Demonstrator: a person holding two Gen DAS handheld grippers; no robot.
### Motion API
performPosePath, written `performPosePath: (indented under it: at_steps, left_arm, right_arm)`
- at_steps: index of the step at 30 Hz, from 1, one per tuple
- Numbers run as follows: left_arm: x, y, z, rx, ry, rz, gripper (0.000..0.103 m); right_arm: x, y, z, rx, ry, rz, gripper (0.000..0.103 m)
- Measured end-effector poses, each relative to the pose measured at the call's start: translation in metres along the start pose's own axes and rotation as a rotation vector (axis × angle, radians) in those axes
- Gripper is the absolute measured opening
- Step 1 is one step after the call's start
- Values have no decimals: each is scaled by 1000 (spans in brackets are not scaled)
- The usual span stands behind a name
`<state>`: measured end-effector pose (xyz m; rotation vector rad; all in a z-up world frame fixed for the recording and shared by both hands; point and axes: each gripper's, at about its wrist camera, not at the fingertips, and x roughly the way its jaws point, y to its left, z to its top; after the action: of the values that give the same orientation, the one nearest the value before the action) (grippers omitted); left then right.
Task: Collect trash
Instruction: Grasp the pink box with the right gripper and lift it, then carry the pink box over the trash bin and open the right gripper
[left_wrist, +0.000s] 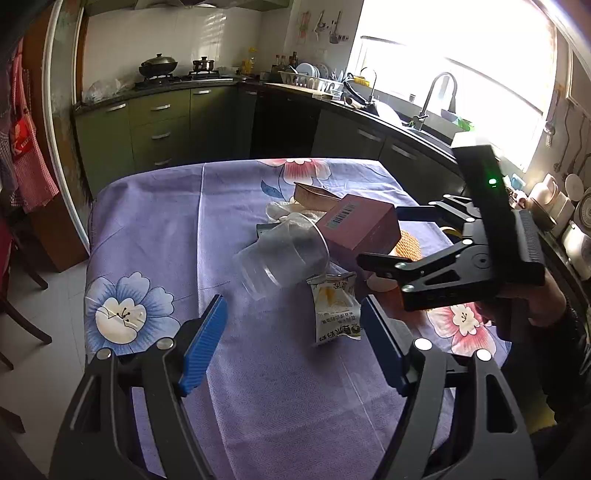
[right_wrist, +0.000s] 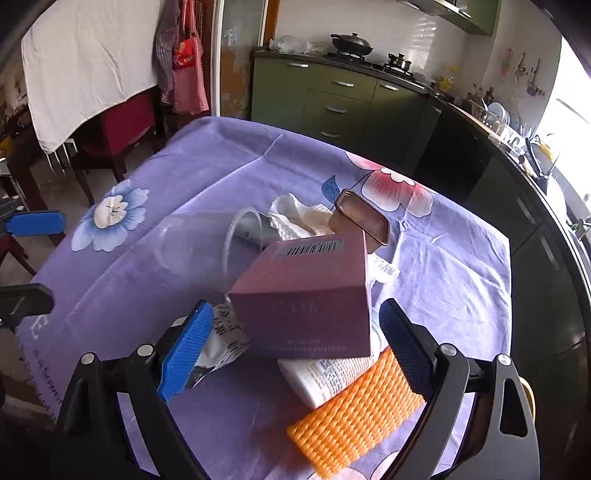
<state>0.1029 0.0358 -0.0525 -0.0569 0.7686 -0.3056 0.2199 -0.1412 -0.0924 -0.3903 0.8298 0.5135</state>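
pile of trash heaped mid-way across the purple flowered tablecloth (left_wrist: 155, 236), nothing collected yet by the look of it. in the right wrist view, pink box (right_wrist: 306, 295) sitting dead ahead at twelve o'clock of the right gripper (right_wrist: 295, 347), close in, its printed front face bracketed by the two blue pads but touched by neither; long axis running roughly nine to three, so square across the jaws and about as wide as the gap. right gripper spread wide, holding nothing. beneath the box, a white tube (right_wrist: 332, 373) at about five o'clock and an orange ribbed sponge (right_wrist: 354, 413) lower still; a crumpled printed wrapper (right_wrist: 225, 332) just by the left pad at nine o'clock. clear plastic cup (right_wrist: 199, 247) lying on its side at eleven o'clock, mouth turned toward the box, with white tissue (right_wrist: 295, 214) and a brown tray (right_wrist: 364, 218) beyond at twelve to one. in the left wrist view, left gripper (left_wrist: 293, 332) also well open and empty, the snack wrapper (left_wrist: 334, 310) between its pads toward the right one, the cup at twelve o'clock beyond. right gripper (left_wrist: 376, 236) seen there at two o'clock, held in a hand (left_wrist: 532, 299), tilted steeply down over the box. right hand judged nearer the box, left nearer the wrapper and cup. likely next: right lowering and pinching the box across its width; risk of dragging the tube.
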Motion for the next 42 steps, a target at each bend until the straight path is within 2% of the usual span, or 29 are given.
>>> performPosePath:
  at_steps: [4, 6, 14, 22, 30, 35, 42]
  left_arm:
    - [2, 0, -1, 1, 6, -5, 71]
    - [3, 0, -1, 2, 9, -7, 71]
    - [1, -5, -1, 12, 10, -11, 71]
    - [1, -15, 2, 35, 10, -16, 71]
    - [1, -27, 5, 61, 8, -24, 71]
    - [4, -38, 8, 84, 14, -33, 71]
    - [11, -56, 12, 118, 23, -56, 71]
  right_arm:
    - [11, 5, 1, -30, 6, -44, 88]
    - [18, 6, 1, -46, 10, -67, 81]
    - [14, -5, 1, -7, -13, -48, 79]
    - [-21, -27, -6, 96, -57, 29, 78]
    - [-75, -70, -27, 234, -106, 81, 78]
    - [-108, -116, -56, 343, -120, 22, 78]
    - [-135, -215, -116, 554, -52, -187, 78]
